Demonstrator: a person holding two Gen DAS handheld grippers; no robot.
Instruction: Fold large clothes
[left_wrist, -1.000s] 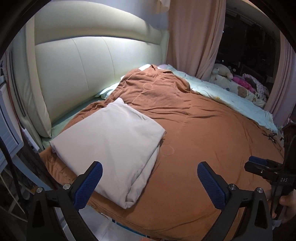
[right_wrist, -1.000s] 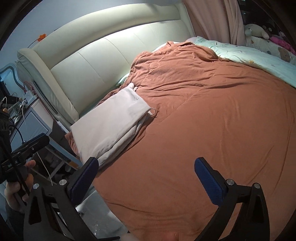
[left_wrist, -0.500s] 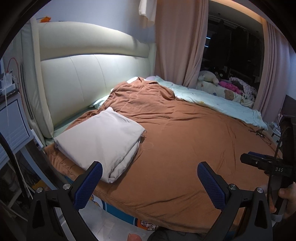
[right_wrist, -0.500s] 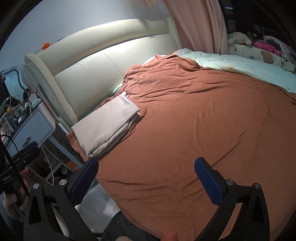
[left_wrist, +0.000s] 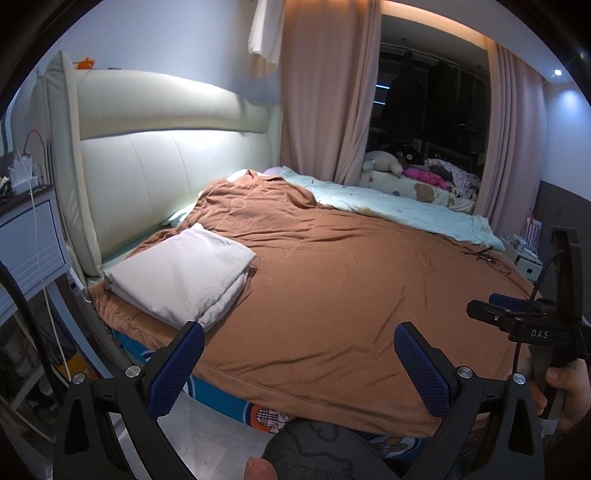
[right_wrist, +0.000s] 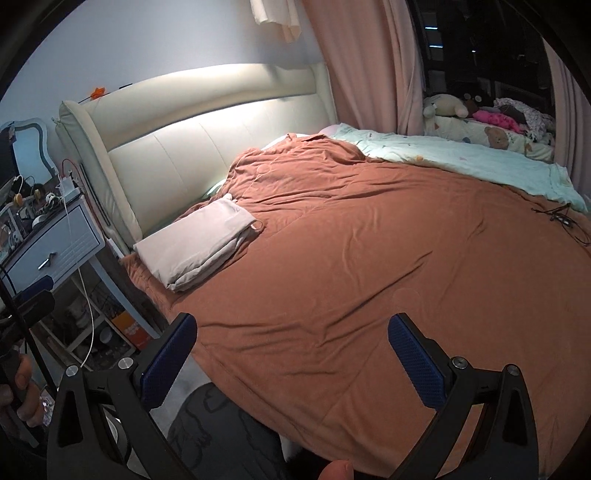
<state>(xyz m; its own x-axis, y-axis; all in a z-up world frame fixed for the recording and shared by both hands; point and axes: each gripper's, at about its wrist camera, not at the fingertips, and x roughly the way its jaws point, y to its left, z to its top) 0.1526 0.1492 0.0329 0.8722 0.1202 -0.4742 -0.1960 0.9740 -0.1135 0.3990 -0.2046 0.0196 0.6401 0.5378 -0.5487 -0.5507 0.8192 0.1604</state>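
A folded pale grey-white garment (left_wrist: 177, 273) (right_wrist: 201, 243) lies in a neat stack on the brown blanket (left_wrist: 351, 280) (right_wrist: 388, 266), at the bed's near left corner beside the headboard. My left gripper (left_wrist: 299, 365) is open and empty, held off the bed's front edge, well back from the stack. My right gripper (right_wrist: 293, 360) is open and empty too, above the bed's front edge. In the left wrist view the right gripper (left_wrist: 495, 308) shows at the far right in a hand (left_wrist: 565, 391). The left gripper's body (right_wrist: 33, 306) shows at the left edge of the right wrist view.
A cream padded headboard (left_wrist: 159, 155) runs behind the bed. A white nightstand (right_wrist: 55, 243) with cables and clutter stands to the left. A light blue quilt (left_wrist: 399, 210) and stuffed toys (left_wrist: 384, 162) lie at the far side by pink curtains (left_wrist: 325, 92). A black cable (right_wrist: 561, 218) rests on the blanket.
Both grippers have pulled back and up from the bed, so the folded garment looks smaller and farther away. Both stay open. The garment has not moved.
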